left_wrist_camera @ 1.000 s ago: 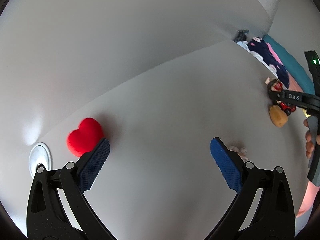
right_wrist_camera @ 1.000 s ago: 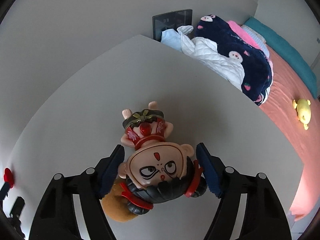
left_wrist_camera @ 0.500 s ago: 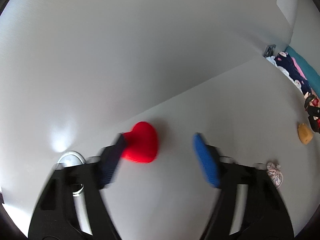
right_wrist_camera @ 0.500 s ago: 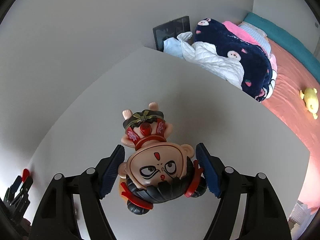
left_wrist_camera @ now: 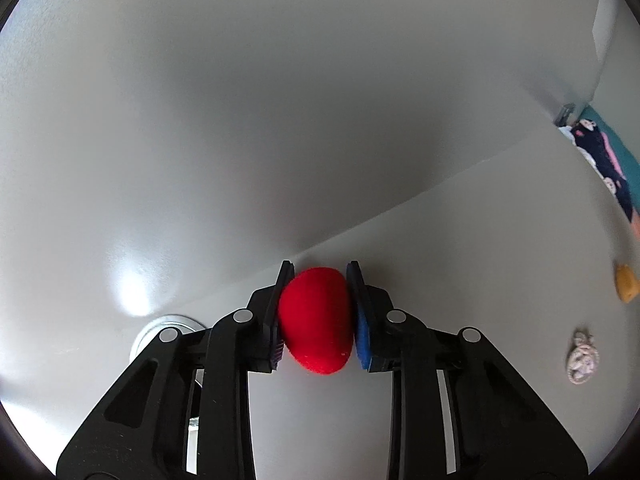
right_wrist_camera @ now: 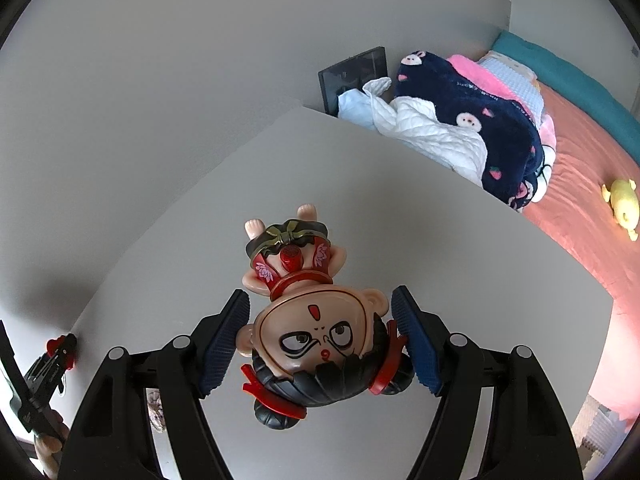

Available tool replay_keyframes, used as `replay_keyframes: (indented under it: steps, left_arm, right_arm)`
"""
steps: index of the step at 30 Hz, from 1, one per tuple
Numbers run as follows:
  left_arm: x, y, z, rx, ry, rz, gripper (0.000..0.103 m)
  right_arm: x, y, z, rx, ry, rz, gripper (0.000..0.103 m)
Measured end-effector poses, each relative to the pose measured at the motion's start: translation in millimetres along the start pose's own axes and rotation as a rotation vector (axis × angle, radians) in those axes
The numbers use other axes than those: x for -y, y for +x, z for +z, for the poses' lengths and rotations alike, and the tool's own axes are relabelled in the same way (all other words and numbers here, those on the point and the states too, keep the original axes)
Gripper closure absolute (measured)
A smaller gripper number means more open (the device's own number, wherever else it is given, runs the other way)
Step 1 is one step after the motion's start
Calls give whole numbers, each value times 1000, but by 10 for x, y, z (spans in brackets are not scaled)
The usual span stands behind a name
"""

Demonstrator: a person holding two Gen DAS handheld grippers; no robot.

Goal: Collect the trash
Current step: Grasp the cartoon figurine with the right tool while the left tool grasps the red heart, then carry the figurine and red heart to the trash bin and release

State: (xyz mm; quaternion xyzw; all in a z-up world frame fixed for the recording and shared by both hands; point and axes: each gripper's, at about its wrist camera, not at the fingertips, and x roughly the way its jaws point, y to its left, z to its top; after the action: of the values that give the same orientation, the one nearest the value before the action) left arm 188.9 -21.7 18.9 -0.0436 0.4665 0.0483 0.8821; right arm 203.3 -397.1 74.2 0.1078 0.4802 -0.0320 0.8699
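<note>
A red plush heart lies on the white table close to the wall. My left gripper is closing on it, and both pads press its sides. The same heart shows small at the far left of the right wrist view. My right gripper is shut on the big head of a toy figurine. The figurine hangs upside down above the table, feet pointing away. A crumpled paper scrap lies on the table to the right.
An orange-brown lump sits near the table's right edge. A round metal disc lies left of the heart. Beyond the table's far edge are piled bedding, a dark panel and a yellow plush on a pink bed.
My left gripper slid left to the red heart and closed from wide open onto it. The right gripper rose a little with the figurine, away from the orange-brown lump.
</note>
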Motion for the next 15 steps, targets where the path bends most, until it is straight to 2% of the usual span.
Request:
replay_keyframes:
  steps: [7,15]
  left_arm:
    - [140,-194,-71,18,27,-50,77]
    - [484,-689,-293,58,102,-108,77]
  right_arm:
    - [81,-152,-104,5,6,0,29]
    - [330,-548,-380,29,42,10,29]
